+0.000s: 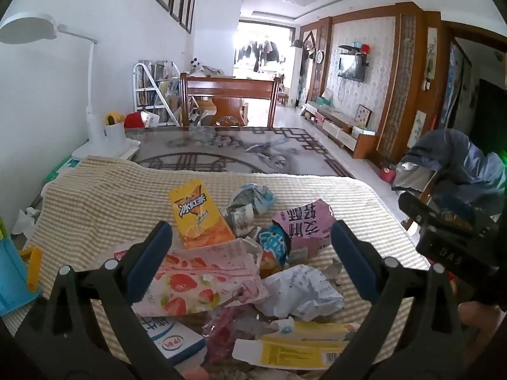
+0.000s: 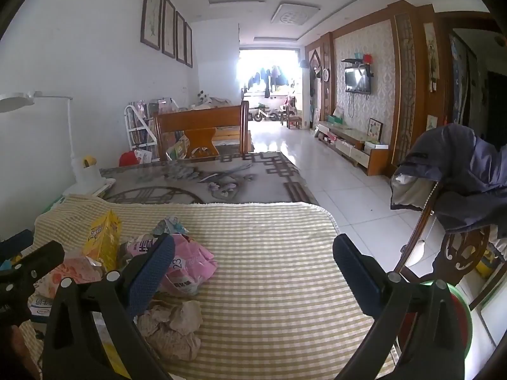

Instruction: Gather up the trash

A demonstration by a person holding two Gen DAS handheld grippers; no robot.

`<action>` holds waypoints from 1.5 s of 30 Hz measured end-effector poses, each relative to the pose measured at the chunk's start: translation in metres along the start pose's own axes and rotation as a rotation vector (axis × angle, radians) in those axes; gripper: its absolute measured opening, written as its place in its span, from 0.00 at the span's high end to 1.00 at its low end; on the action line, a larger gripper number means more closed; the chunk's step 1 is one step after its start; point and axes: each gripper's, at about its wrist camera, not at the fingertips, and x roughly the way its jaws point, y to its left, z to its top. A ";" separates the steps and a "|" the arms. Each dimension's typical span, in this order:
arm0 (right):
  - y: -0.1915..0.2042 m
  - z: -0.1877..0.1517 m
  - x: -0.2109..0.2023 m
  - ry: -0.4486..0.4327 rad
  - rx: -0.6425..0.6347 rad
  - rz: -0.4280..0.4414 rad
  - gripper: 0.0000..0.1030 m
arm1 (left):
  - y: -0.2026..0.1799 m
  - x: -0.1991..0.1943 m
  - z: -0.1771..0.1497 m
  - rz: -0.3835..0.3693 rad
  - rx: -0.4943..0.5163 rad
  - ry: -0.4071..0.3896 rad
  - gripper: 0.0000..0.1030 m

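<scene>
Yellow carton [image 1: 196, 215] lies flat, long axis pointing away.

So the cloth [image 1: 95, 190] covers the near end of the bench [image 1: 221, 148], and all the trash sits on it in 1 heap toward the left. In the left wrist view the drink carton [image 1: 198, 213] is at the back of the heap, a crumpled paper ball [image 1: 253, 196] just right of it, the strawberry wrapper [image 1: 196, 285] in front, and a crumpled receipt [image 1: 301, 291] right of that wrapper. The lamp [image 1: 95, 120] stands at the bench's far left. A chair [image 1: 228, 95] is behind the bench, and another chair with a jacket [image 2: 459, 174] draped on it is off to the right.
</scene>
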 end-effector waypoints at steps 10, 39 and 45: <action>-0.001 -0.001 -0.001 0.000 -0.001 0.001 0.07 | -0.001 0.004 -0.002 -0.002 0.000 0.022 0.05; 0.000 -0.002 0.000 0.004 -0.006 -0.001 0.07 | -0.002 0.005 -0.004 -0.011 -0.009 0.032 0.05; 0.000 -0.002 0.000 0.005 -0.005 0.000 0.07 | -0.001 0.005 -0.003 -0.009 -0.007 0.032 0.05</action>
